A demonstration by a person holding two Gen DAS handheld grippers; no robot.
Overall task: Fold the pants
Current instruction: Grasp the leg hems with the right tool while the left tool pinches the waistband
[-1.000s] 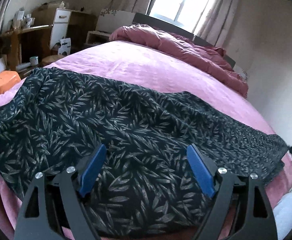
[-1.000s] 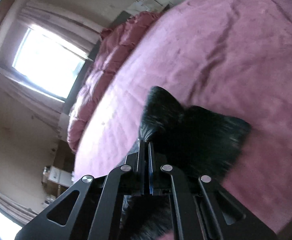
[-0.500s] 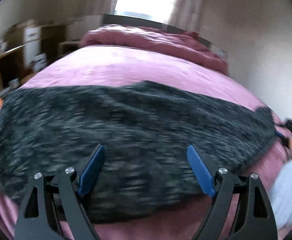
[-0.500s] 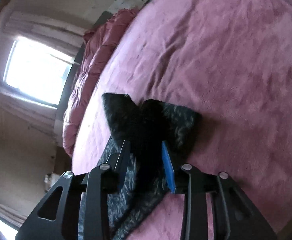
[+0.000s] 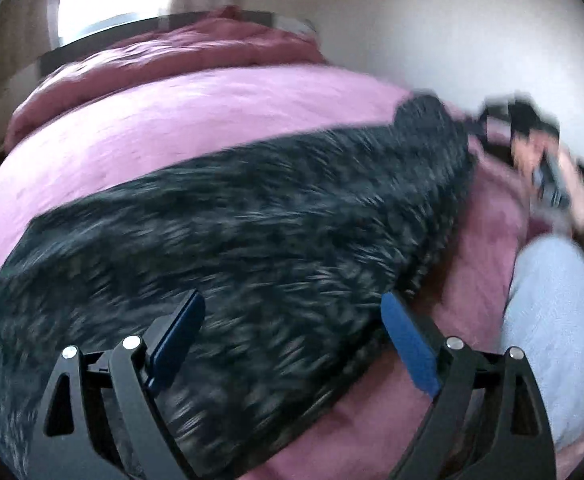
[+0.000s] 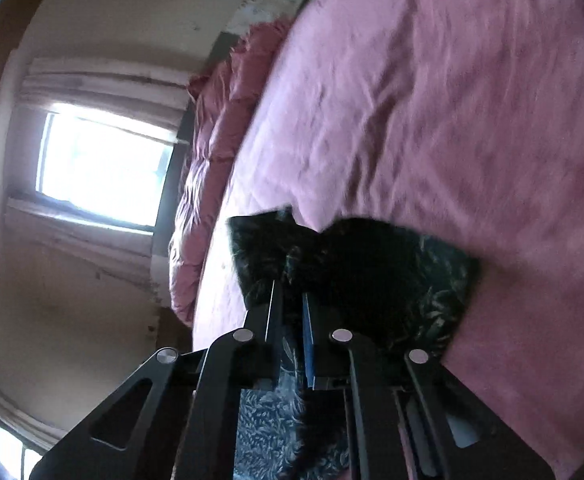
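The bed (image 5: 195,120) is the big pink thing, and the dark leafy pants (image 5: 251,232) lie flat across it. A rumpled blanket (image 5: 179,48) is piled at the far end of the bed, under the bright window (image 6: 103,168). A hand (image 5: 548,168) and a pale sleeve (image 5: 552,320) sit just past the near corner of the bed.

The left gripper (image 5: 292,332) hangs over the pants, its jaws spread wide with nothing pinched; they have just been opening more. A second ago it looked at the middle of the bed; now it looks toward the corner.

The right gripper (image 6: 289,312) has just squeezed tight on the pants' end. The far side of the bed is bare pink sheet.
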